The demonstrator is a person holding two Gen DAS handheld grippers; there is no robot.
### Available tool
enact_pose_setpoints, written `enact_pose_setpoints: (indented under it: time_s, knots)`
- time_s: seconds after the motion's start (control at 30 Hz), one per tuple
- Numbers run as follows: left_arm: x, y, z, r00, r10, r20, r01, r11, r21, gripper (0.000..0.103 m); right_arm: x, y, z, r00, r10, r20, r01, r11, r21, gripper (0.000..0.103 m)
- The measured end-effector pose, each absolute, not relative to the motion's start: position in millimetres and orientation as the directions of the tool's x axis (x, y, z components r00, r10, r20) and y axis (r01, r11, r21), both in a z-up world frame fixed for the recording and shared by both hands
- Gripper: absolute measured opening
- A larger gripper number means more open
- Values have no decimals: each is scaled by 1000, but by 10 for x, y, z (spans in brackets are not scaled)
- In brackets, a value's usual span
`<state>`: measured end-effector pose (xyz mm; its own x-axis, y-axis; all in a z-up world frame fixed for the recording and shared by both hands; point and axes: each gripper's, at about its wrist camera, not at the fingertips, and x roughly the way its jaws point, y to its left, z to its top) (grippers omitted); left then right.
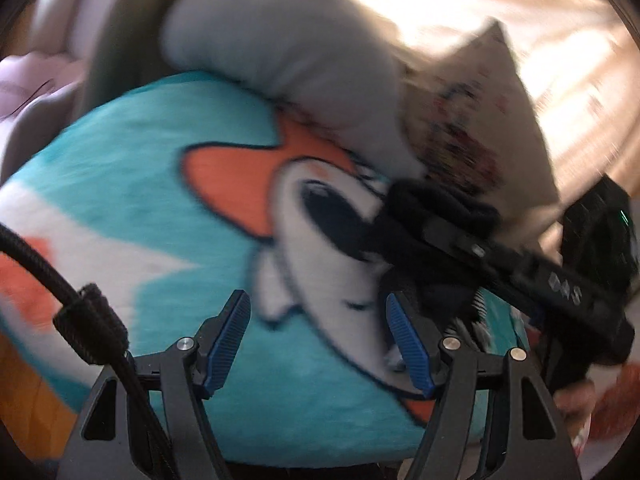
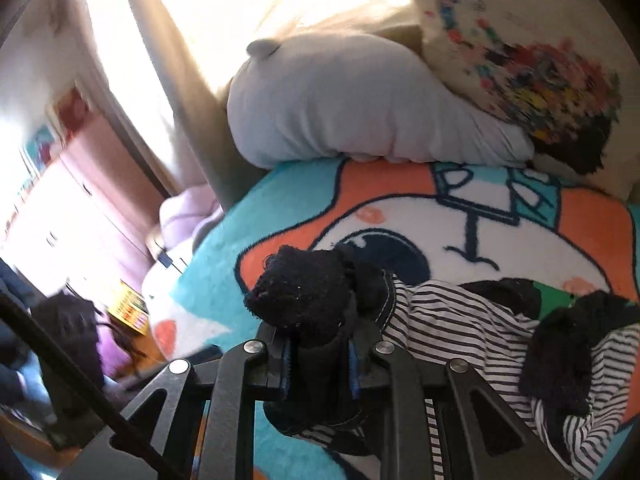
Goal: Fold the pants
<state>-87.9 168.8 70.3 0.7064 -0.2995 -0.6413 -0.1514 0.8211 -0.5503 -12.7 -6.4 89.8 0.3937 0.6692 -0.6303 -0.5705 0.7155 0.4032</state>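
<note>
My right gripper is shut on a bunched end of black fabric, part of the pants, held above the bed. More black cloth lies mixed with a black-and-white striped garment to the right on the blanket. My left gripper is open and empty over the turquoise cartoon blanket. In the left wrist view the right gripper reaches in from the right with the black fabric at its tip.
A grey pillow and a cream pillow with a colourful print lie at the head of the bed. Bright curtains hang behind. Pink drawers and clutter stand on the floor left of the bed.
</note>
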Motion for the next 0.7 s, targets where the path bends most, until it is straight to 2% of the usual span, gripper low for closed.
enact_pose_setpoints:
  time_s: [0.2,0.6,0.7]
  knots:
    - [-650,1168,755,704,-375,-603,-5,847,-532,70,48,-390,838,354,724,-592,-507,680,529,22]
    - [-798,833,885,726,-410,-552,127,869,-478,74,215,-582,749,268,763,-589,-468,637,612,22]
    - [-737,718,834,714,-391,-581,115,884,-454,74,211,-482,759,221,764,-606,-482,626,613,22]
